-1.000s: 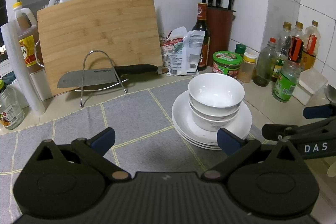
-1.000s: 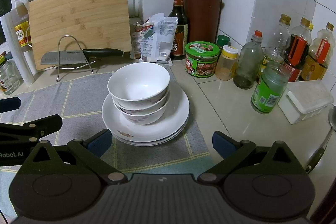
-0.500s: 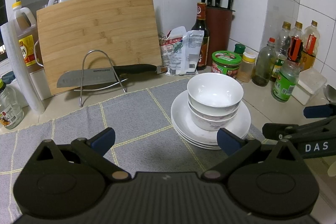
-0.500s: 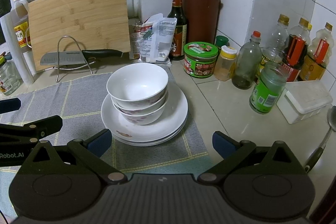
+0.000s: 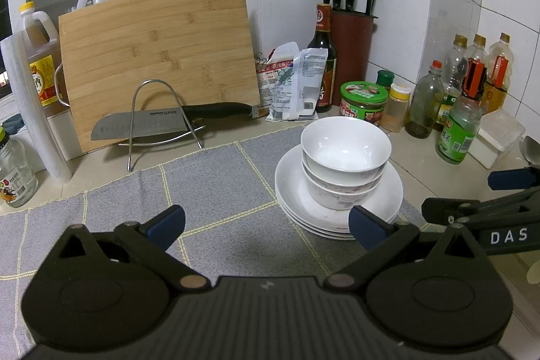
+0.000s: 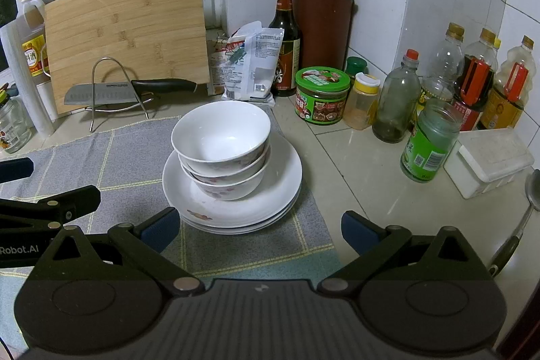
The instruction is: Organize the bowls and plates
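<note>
Stacked white bowls (image 5: 345,157) (image 6: 221,144) sit nested on a pile of white plates (image 5: 293,191) (image 6: 283,177), on a grey checked mat (image 5: 209,188) (image 6: 128,150). My left gripper (image 5: 266,223) is open, nothing between its blue pads, with the stack just ahead and to its right. The right gripper (image 6: 258,230) is open too, the plates lying close in front of its left pad. Each gripper shows at the edge of the other's view: the right one (image 5: 506,191), the left one (image 6: 40,188).
A bamboo cutting board (image 5: 158,56) leans at the back behind a wire stand holding a knife (image 5: 168,120). A knife block (image 6: 322,22), sauce bottles, jars (image 6: 428,144) and a white box (image 6: 492,157) crowd the right counter. A ladle (image 6: 519,221) lies far right.
Both grippers have crept slightly, so the stack sits a little further left in the views. The bowls and plates have not moved, and both grippers stay open.
</note>
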{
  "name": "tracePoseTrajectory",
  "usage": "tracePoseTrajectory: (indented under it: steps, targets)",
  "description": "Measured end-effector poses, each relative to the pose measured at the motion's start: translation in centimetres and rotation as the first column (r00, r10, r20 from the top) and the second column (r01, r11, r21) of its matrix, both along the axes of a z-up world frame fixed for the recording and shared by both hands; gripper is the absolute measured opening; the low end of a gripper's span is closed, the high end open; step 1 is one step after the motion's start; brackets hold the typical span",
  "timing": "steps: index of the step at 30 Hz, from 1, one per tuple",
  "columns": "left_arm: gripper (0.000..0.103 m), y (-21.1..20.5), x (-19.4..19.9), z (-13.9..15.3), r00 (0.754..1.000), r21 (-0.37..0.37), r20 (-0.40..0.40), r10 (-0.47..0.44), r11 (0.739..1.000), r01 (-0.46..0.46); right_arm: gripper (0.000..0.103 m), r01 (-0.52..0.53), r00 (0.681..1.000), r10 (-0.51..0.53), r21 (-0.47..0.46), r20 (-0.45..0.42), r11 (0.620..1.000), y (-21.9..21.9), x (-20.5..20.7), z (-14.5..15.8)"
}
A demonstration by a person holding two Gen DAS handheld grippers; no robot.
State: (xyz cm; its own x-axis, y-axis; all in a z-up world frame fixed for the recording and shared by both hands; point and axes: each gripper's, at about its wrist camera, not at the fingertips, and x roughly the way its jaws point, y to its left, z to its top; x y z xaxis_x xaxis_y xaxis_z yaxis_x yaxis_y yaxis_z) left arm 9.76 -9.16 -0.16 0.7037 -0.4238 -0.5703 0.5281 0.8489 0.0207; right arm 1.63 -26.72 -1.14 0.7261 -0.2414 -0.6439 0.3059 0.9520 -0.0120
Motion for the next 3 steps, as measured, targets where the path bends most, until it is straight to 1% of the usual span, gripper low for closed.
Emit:
tracePoseTrajectory:
  steps: [3]
  targets:
    - [0.102,0.02,-0.02,-0.08,1.0,-0.001,-0.001,-0.001,1.0,0.001,0.103,0.001,1.0,-0.001,-0.002,-0.001,1.0,0.01,-0.01,0.02]
